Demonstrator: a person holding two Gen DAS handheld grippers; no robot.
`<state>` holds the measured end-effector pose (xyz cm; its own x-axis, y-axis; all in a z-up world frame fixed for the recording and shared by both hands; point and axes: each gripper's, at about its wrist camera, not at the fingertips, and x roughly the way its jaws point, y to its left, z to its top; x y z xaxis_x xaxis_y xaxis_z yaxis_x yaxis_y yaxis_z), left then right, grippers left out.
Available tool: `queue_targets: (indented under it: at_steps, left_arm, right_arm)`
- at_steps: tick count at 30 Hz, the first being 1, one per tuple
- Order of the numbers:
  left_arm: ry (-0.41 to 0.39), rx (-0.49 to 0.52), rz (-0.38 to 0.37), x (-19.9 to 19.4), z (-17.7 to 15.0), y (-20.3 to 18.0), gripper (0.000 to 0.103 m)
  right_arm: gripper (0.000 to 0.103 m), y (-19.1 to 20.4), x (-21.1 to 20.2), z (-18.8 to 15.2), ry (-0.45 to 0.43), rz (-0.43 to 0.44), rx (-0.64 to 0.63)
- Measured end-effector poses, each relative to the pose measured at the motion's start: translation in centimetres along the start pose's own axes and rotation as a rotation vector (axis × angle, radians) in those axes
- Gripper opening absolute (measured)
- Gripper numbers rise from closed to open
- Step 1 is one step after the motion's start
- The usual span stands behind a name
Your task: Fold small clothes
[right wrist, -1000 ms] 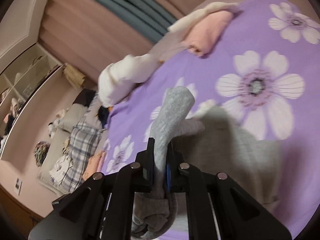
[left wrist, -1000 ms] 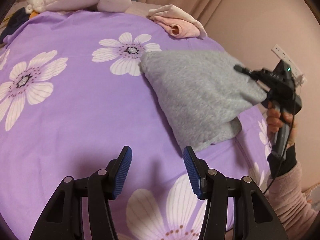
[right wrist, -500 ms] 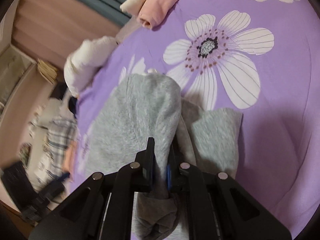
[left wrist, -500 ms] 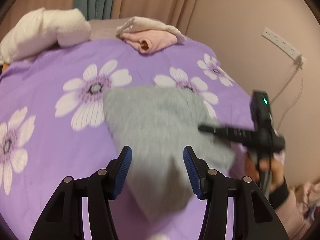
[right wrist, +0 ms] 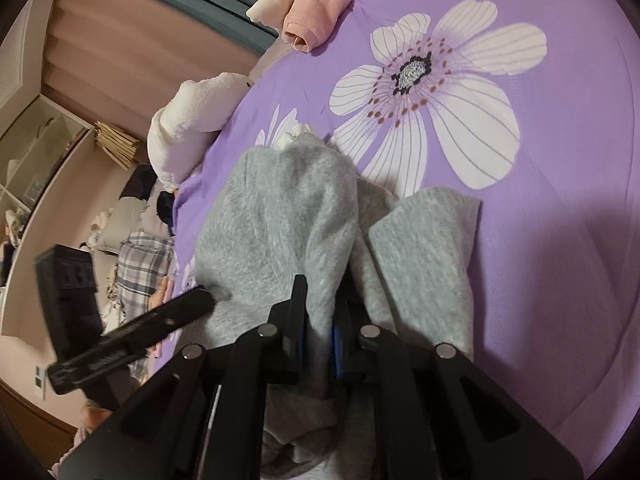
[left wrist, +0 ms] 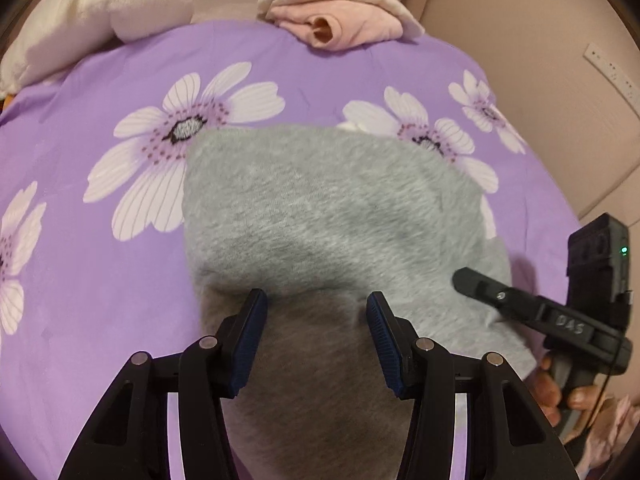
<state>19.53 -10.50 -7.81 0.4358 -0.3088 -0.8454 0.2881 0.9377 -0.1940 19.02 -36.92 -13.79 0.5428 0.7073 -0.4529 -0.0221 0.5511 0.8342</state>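
On the purple flower-print bedsheet [left wrist: 120, 280]: one grey fleecy garment [left wrist: 320, 216], one folded pink garment [left wrist: 340, 28], one cream cloth [left wrist: 384, 0] over it, one white plush bundle [left wrist: 92, 16], two black two-finger grippers.

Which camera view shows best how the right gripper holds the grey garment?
The right wrist view: the right gripper is shut on a fold of the grey garment. The left wrist view shows that gripper only sideways at the cloth's edge.
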Motion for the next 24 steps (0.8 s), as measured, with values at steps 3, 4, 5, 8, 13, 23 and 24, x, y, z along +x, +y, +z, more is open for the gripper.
queue_targets:
  at_steps: [3,4,5,8,13,23,24]
  left_arm:
    - [0.013,-0.018,0.001,0.3,0.1,0.0,0.052]
    - [0.016,-0.021,0.001,0.4,0.1,0.0,0.052]
    - [0.018,-0.023,0.004,0.5,0.2,0.0,0.052]
    - [0.021,-0.008,0.025,0.6,0.1,-0.3,0.052]
    - [0.039,0.0,0.034,0.8,0.4,-0.5,0.052]
    - [-0.023,-0.025,0.023,-0.5,3.1,-0.3,0.052]
    - [-0.022,-0.044,0.015,-0.1,3.5,-0.1,0.052]
  right_arm:
    - [0.009,0.0,-0.3,-0.2,0.0,0.003,-0.005]
    - [0.009,0.1,-0.4,-0.2,-0.005,-0.003,-0.012]
    - [0.011,0.3,-0.6,-0.4,-0.02,-0.015,-0.022]
    - [0.014,1.2,-1.9,-0.6,-0.11,-0.09,-0.083]
    - [0.043,2.7,-6.4,-0.8,-0.355,-0.179,-0.173]
    - [0.032,8.1,-3.1,-3.1,-0.076,0.073,-0.335]
    - [0.03,8.5,-2.3,-3.4,-0.051,0.056,-0.354]
